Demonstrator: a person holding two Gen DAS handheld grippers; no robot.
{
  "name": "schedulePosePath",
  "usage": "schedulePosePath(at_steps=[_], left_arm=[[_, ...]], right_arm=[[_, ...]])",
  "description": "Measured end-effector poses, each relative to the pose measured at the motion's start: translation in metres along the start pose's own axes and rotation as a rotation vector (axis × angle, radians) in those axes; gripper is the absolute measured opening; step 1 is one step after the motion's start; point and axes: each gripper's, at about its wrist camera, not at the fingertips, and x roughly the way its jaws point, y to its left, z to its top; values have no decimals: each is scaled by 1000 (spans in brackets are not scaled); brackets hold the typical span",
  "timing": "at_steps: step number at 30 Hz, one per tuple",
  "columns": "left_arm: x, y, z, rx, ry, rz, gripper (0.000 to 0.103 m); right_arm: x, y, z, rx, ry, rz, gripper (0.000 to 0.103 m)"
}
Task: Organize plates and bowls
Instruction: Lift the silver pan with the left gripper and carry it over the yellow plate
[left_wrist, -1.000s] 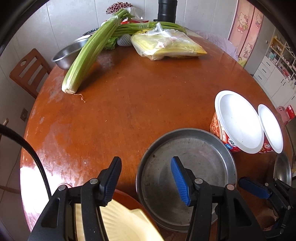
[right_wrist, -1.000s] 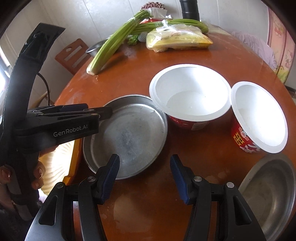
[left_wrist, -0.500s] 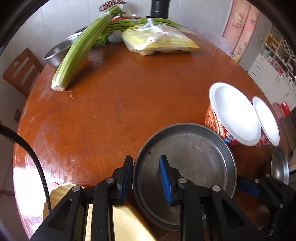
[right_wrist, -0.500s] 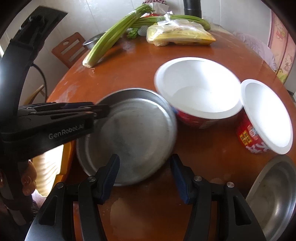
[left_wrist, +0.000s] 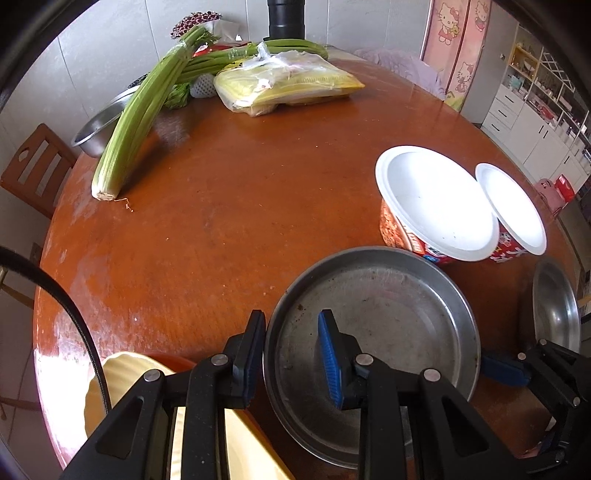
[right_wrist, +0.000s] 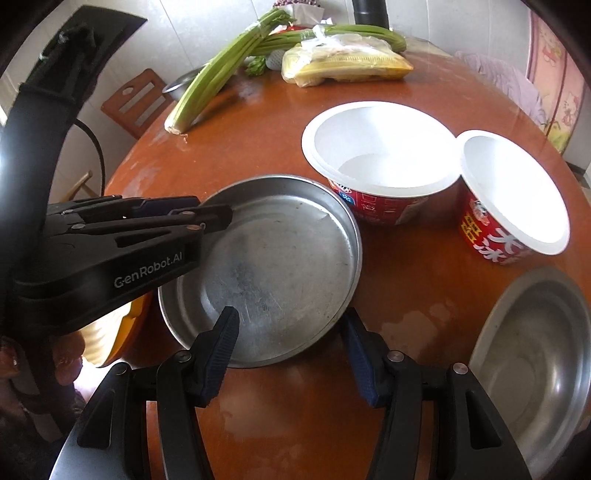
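Observation:
A round steel plate (left_wrist: 388, 332) (right_wrist: 280, 266) lies on the brown table near its front edge. My left gripper (left_wrist: 291, 350) (right_wrist: 218, 218) is shut on the plate's left rim, one finger outside and one inside. My right gripper (right_wrist: 291, 343) stands open at the plate's near rim, which lies between its fingers without being pressed. Just behind the plate stand two red paper bowls with white insides, a larger one (left_wrist: 436, 206) (right_wrist: 380, 155) and a smaller one (left_wrist: 513, 210) (right_wrist: 513, 188). A second steel dish (left_wrist: 554, 306) (right_wrist: 535, 365) sits at the right.
A yellow ribbed dish (left_wrist: 122, 380) (right_wrist: 110, 332) with an orange outside sits at the front left edge. At the back lie celery (left_wrist: 140, 114), a bag of yellow food (left_wrist: 288, 85) and a steel bowl (left_wrist: 96, 136). A wooden chair (left_wrist: 33, 166) stands beyond the left edge.
My left gripper's jaws went from wide apart to shut on the steel plate's rim and shifted right. The plate moved slightly toward the larger paper bowl. The right gripper stayed put.

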Motion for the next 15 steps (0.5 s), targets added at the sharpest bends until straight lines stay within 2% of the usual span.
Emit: schedulePosePath(at_steps=[7, 15], left_arm=[[-16, -2, -9, -8, -19, -6, 30], [-43, -8, -16, 5, -74, 23, 30]], right_arm=[[-18, 1, -3, -3, -49, 2, 60], [-36, 6, -7, -17, -90, 7, 60]])
